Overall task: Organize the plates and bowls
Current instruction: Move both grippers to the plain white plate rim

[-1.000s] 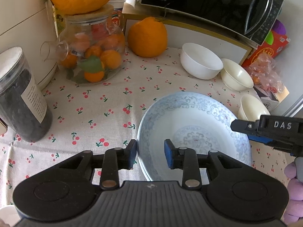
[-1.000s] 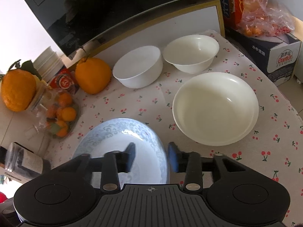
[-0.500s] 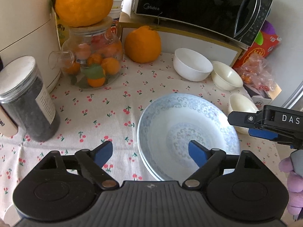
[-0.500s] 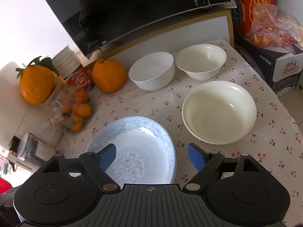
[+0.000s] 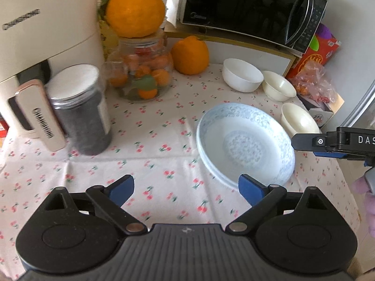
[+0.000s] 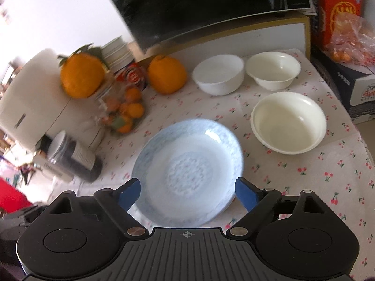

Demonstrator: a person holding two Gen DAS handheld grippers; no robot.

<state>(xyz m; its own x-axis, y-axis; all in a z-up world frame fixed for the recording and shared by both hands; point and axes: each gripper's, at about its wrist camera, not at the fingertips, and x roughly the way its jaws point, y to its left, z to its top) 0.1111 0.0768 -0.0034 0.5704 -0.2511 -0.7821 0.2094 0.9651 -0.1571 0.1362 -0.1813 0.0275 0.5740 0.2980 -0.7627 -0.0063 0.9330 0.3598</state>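
Note:
A blue-patterned plate stack [image 5: 246,142] lies on the cherry-print cloth; it also shows in the right wrist view [image 6: 189,171]. A large cream bowl [image 6: 288,121] sits to its right. A white bowl [image 6: 219,73] and a smaller cream bowl [image 6: 273,70] stand at the back, also in the left wrist view as the white bowl [image 5: 242,75] and cream bowl [image 5: 279,89]. My left gripper [image 5: 186,190] is open and empty, left of and before the plates. My right gripper [image 6: 187,193] is open and empty, above the plates' near edge.
A dark jar [image 5: 80,110], a white appliance [image 5: 35,46], a glass jar of oranges [image 5: 143,75] with a big orange on top, another orange [image 5: 189,55], and a microwave [image 5: 248,7] line the back and left. Boxes and a bag [image 6: 346,37] stand right.
Both grippers opened from nearly shut and drew back and up from the plates. The left gripper shifted left; the plates stay on the cloth.

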